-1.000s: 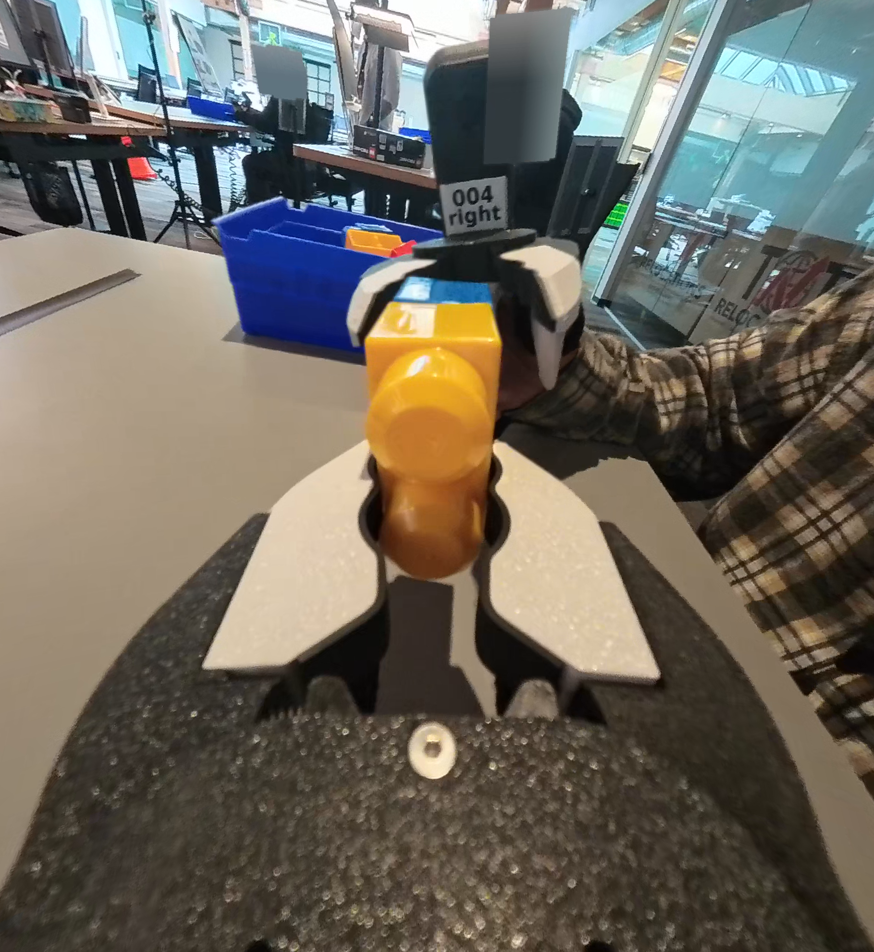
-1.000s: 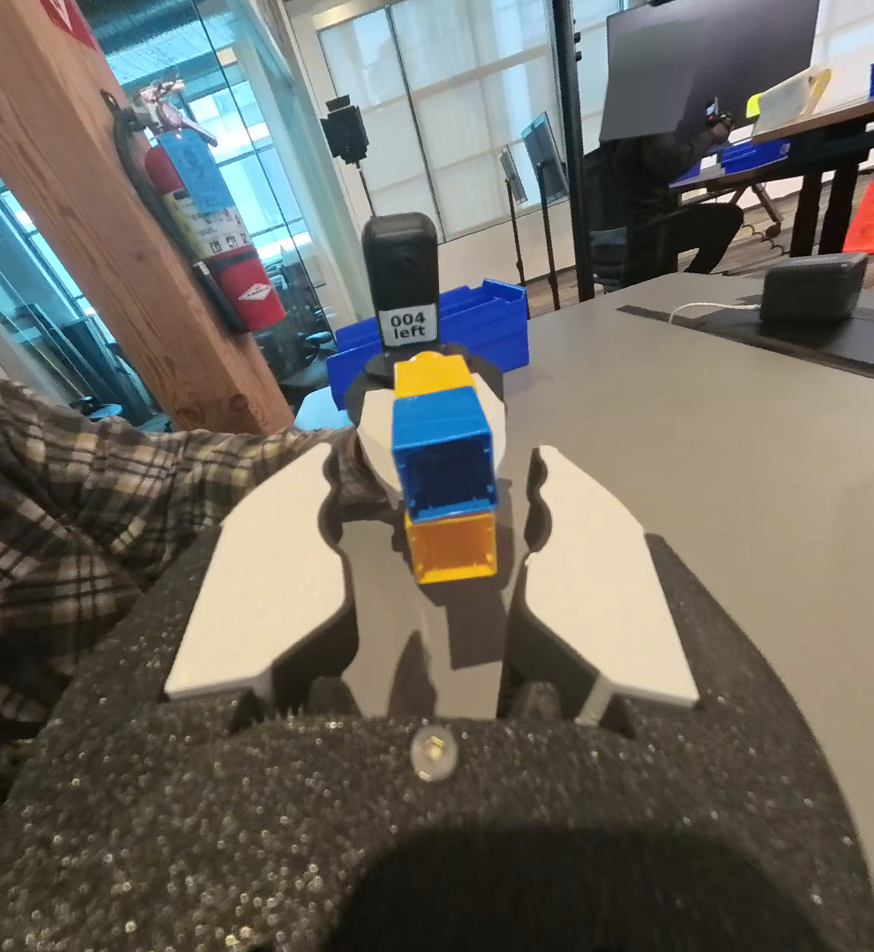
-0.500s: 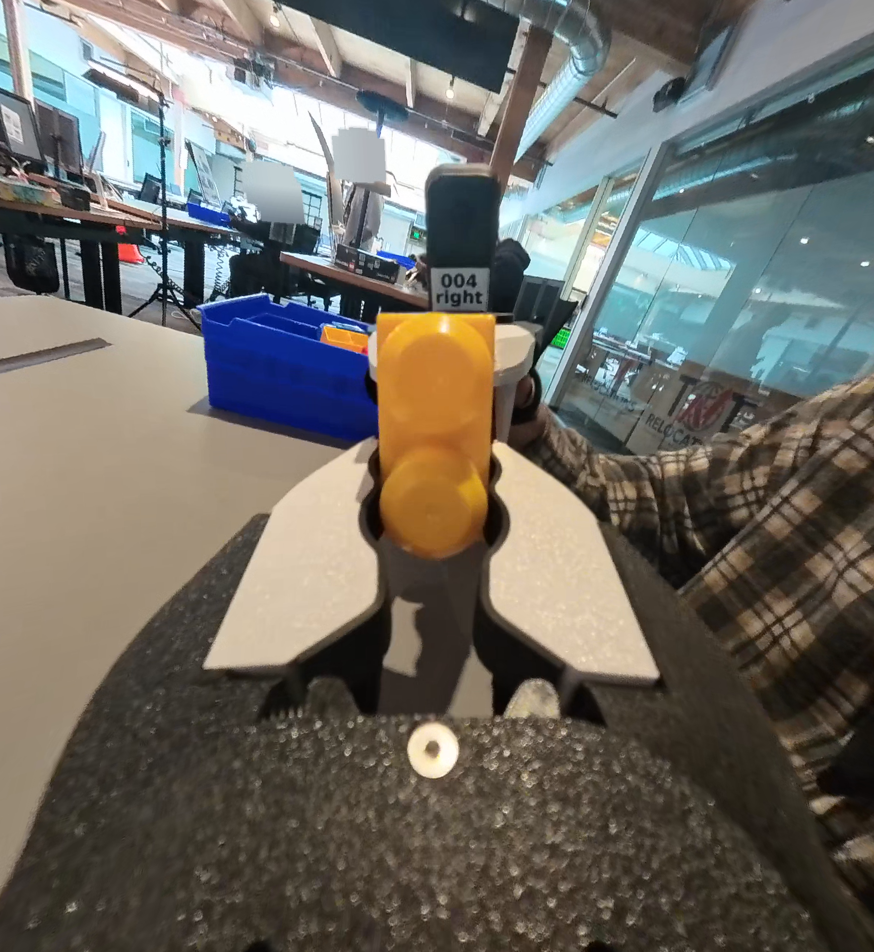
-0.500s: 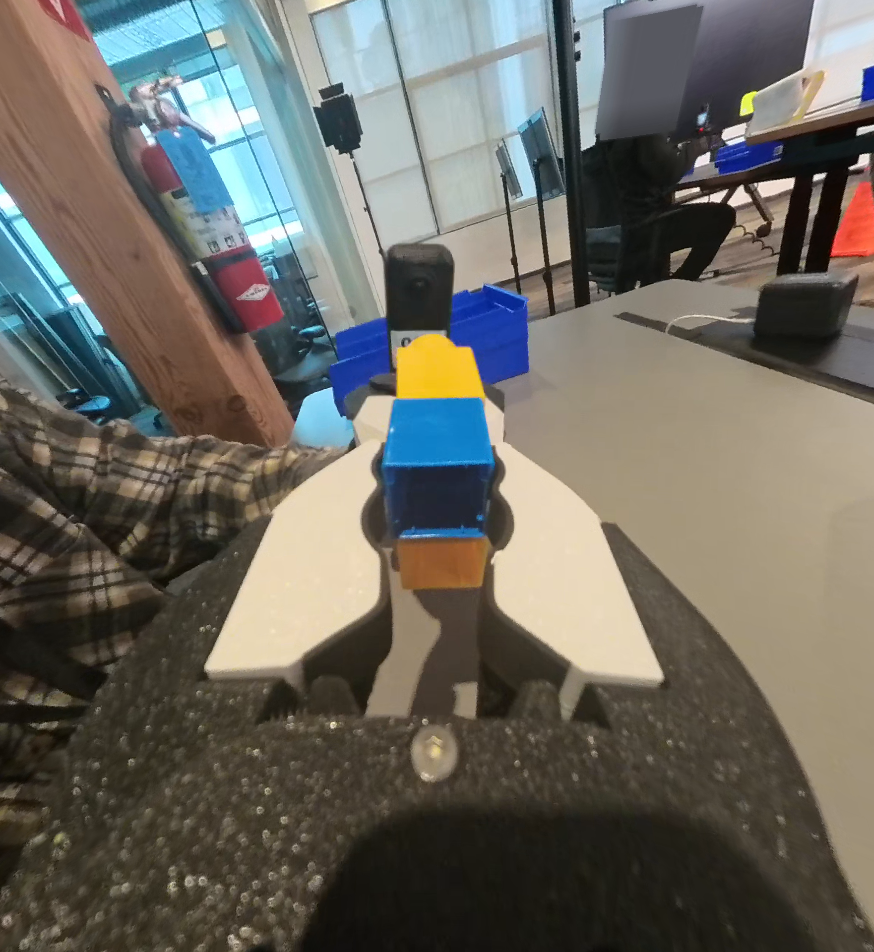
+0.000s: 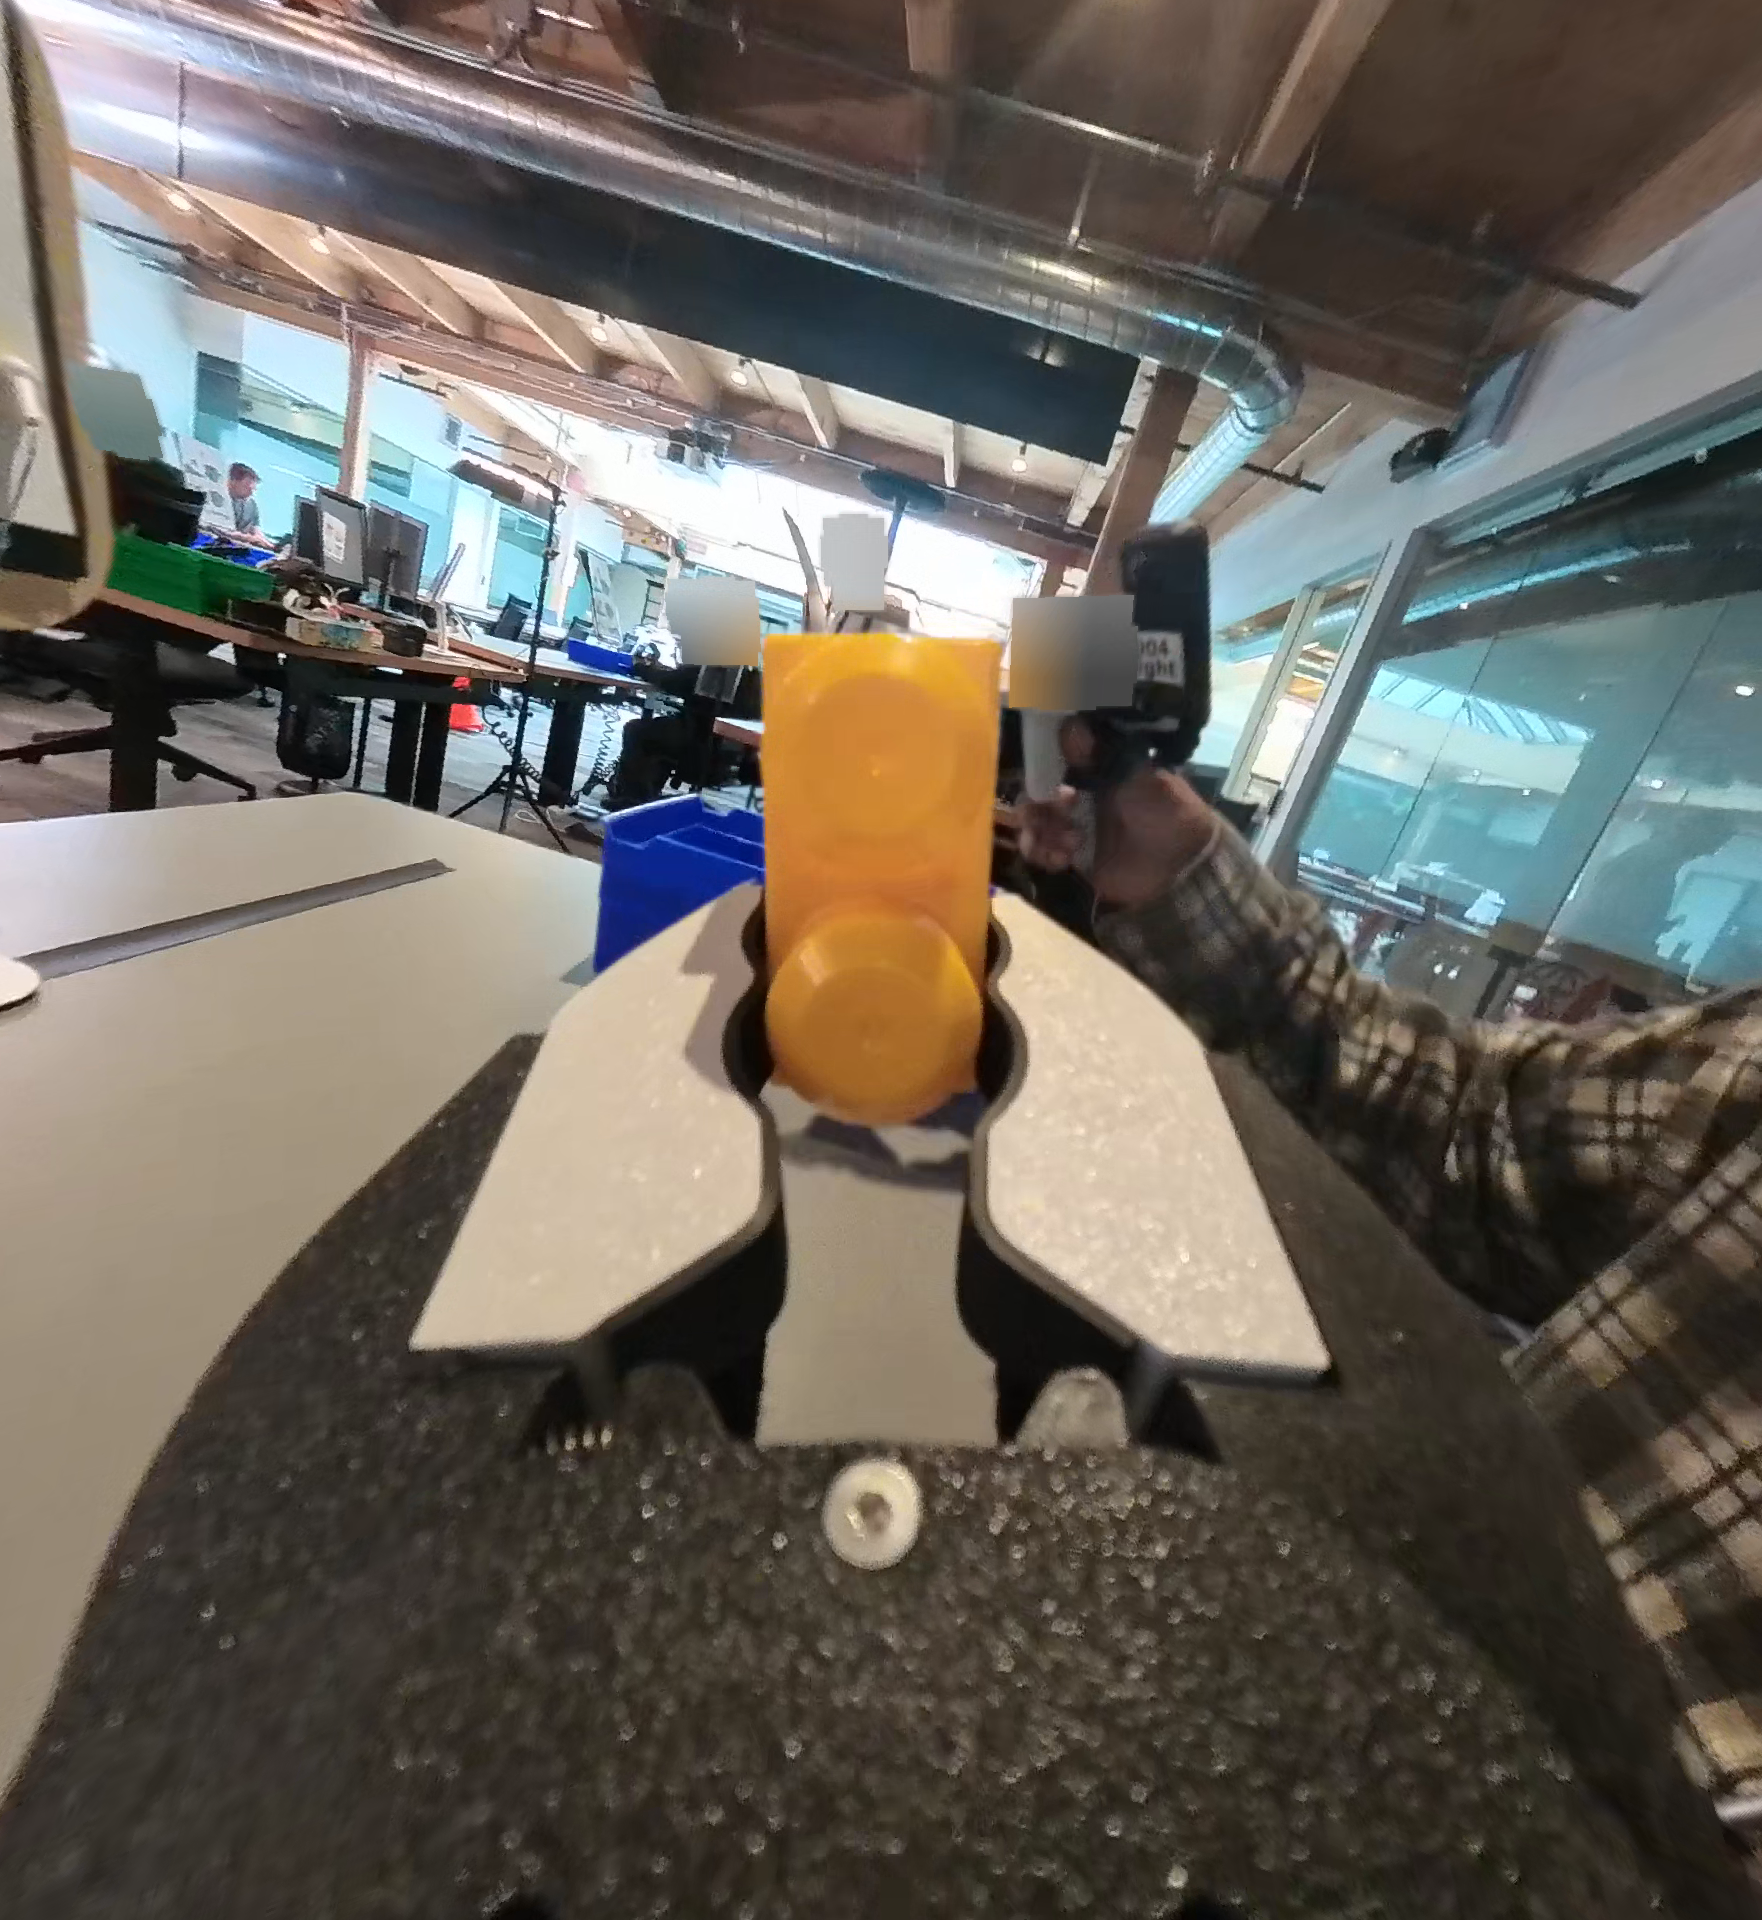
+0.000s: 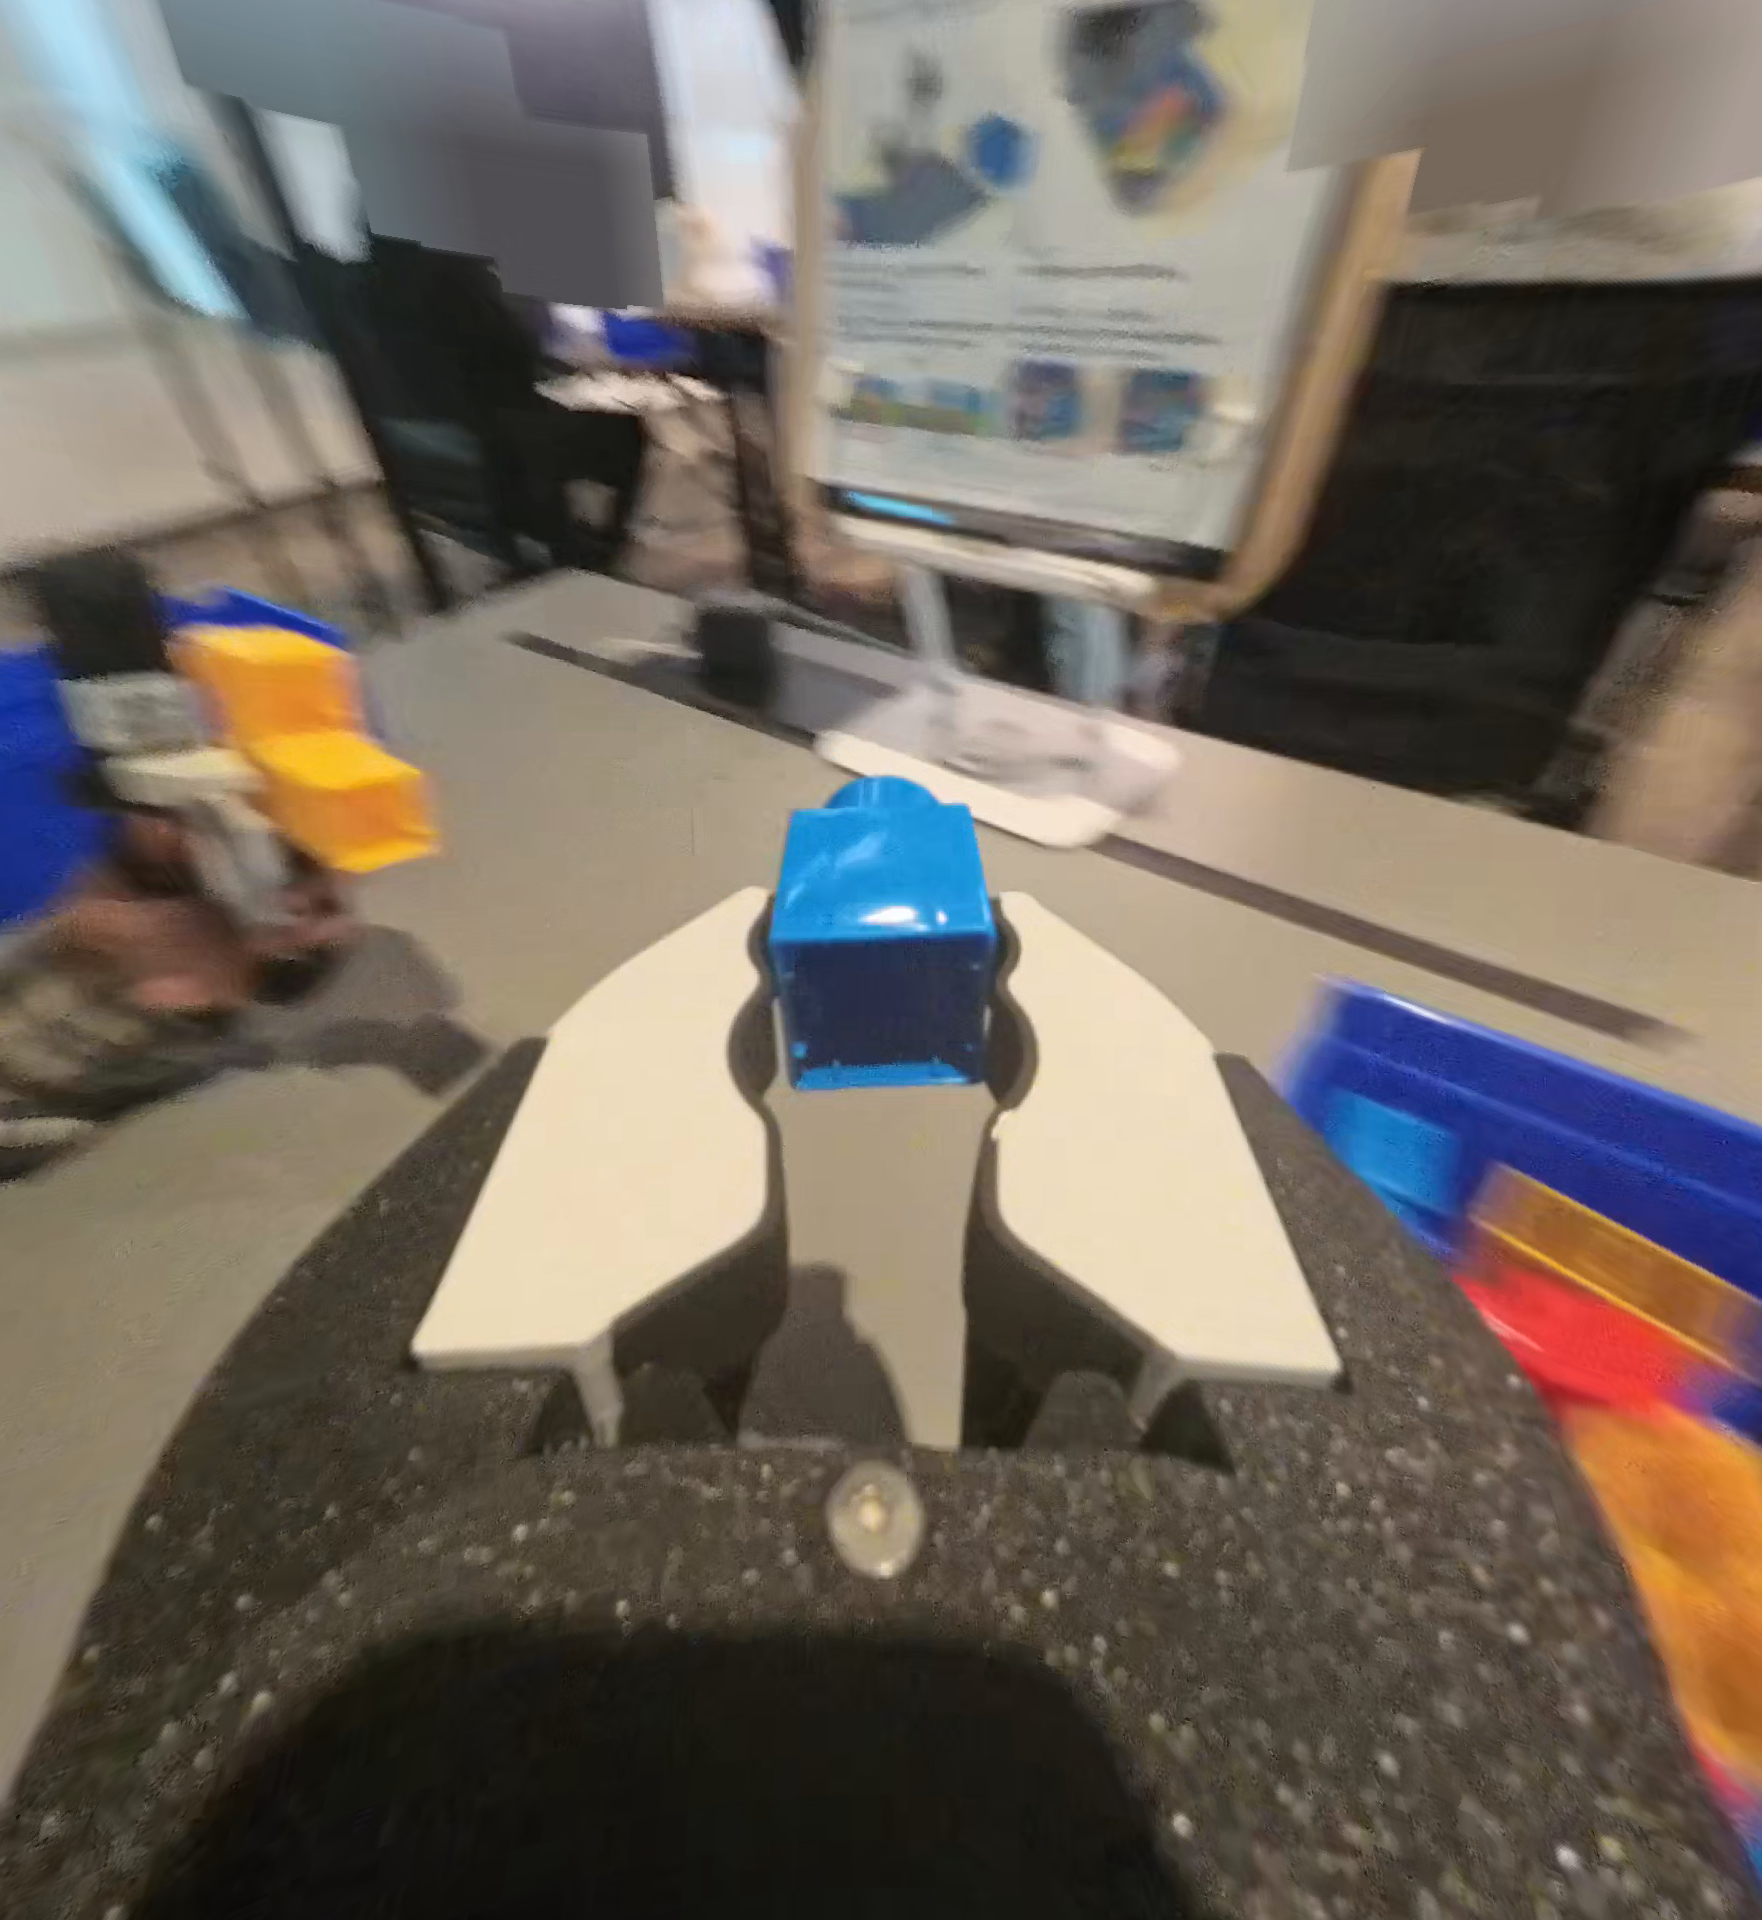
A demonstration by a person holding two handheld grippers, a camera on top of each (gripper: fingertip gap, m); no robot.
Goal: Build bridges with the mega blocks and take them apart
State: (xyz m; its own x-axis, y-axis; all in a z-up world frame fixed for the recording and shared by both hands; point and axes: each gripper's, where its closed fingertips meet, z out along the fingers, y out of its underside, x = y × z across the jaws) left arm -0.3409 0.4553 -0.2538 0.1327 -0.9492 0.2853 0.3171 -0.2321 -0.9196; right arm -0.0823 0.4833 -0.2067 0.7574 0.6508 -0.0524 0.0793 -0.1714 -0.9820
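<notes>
Left gripper point(image 5: 875, 997) is pinching the orange block point(image 5: 875, 821); right gripper point(image 6: 882, 997) is pinching the blue block point(image 6: 882, 966), both over the table point(image 6: 596, 831).

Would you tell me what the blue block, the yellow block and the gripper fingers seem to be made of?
Blue block: moulded plastic, glossy, with a bright highlight on its top edge.
Yellow block: the same kind of plastic, smooth, with a softer sheen on its round studs.
Fingers: probably rigid plastic, light grey and matte; the grainy surface suggests 3D printing.
</notes>
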